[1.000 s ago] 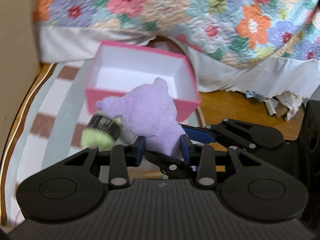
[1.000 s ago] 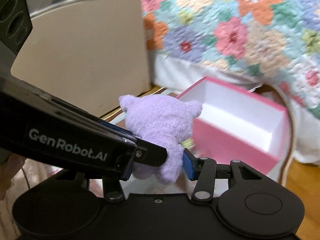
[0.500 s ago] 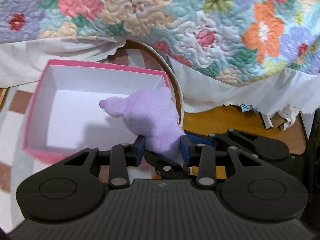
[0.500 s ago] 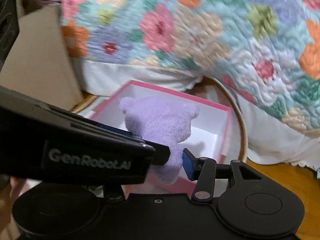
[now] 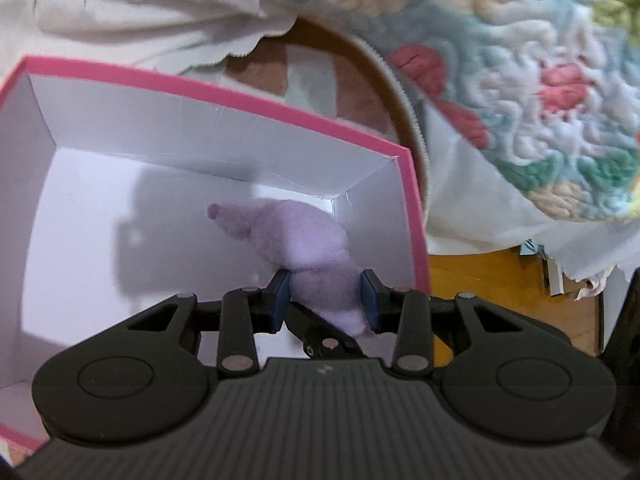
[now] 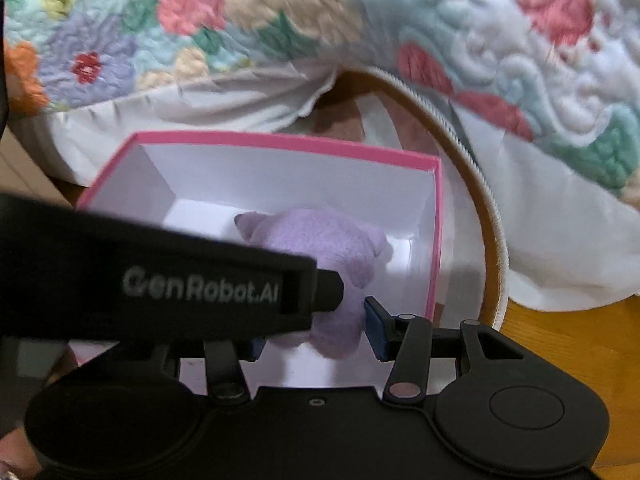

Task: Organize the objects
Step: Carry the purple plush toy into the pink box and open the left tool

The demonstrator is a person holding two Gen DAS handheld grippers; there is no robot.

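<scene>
A purple plush toy [image 5: 304, 240] hangs inside a pink box with white inner walls [image 5: 240, 88], near its right corner. Both grippers hold the toy at its lower end. My left gripper [image 5: 324, 298] is shut on it, its blue pads pressed to both sides. My right gripper [image 6: 316, 328] is also shut on the toy [image 6: 332, 248], over the box [image 6: 280, 140]; the left gripper's black body crosses the right wrist view and hides the right gripper's left finger.
A floral quilt [image 5: 520, 80] with a white skirt hangs just behind the box. A round striped rug with a rope edge [image 6: 472, 168] lies under the box. Wooden floor [image 5: 500, 272] and paper scraps [image 5: 560, 276] are at the right.
Both grippers have carried the purple toy forward and down, from in front of the box to inside it. The green yarn ball seen earlier is out of view.
</scene>
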